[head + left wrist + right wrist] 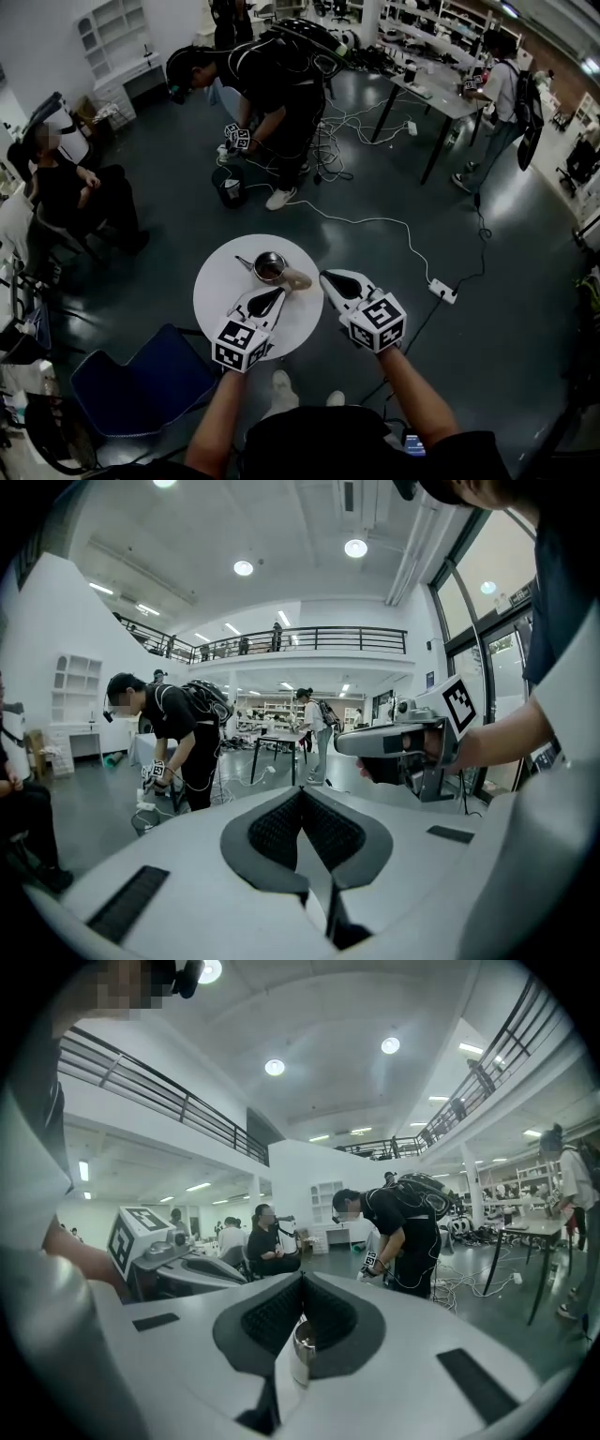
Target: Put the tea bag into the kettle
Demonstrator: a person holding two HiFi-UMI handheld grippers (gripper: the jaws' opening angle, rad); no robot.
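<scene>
The right gripper (300, 1281) has its jaws closed tip to tip with nothing pinched between them. Through the slot behind the tips its own view shows only white table (220, 281) and a bit of the steel kettle (270, 267). The left gripper (302, 797) is closed and empty as well, and looks out level across the room. In the head view both hover low over the near edge of the round table, with their tips turned in toward the kettle.

The kettle stands upright near the table's middle, its mouth open to the top. Touching its right side lies a small pale beige piece that I take for the tea bag (298, 278). It is small enough that it could be part of the kettle, and I cannot rule that out. It lies flat on the table between the two sets of tips, nearer the right gripper. Its long axis runs from the kettle's wall out to the right and slightly toward the person, so its free end points at the right gripper.

The step in hand looks like the approach before the pick, since the bag is not yet held. Next, the right gripper would need to part its jaws, come down across the bag's short width, close, lift, and release over the open mouth without knocking the kettle.
</scene>
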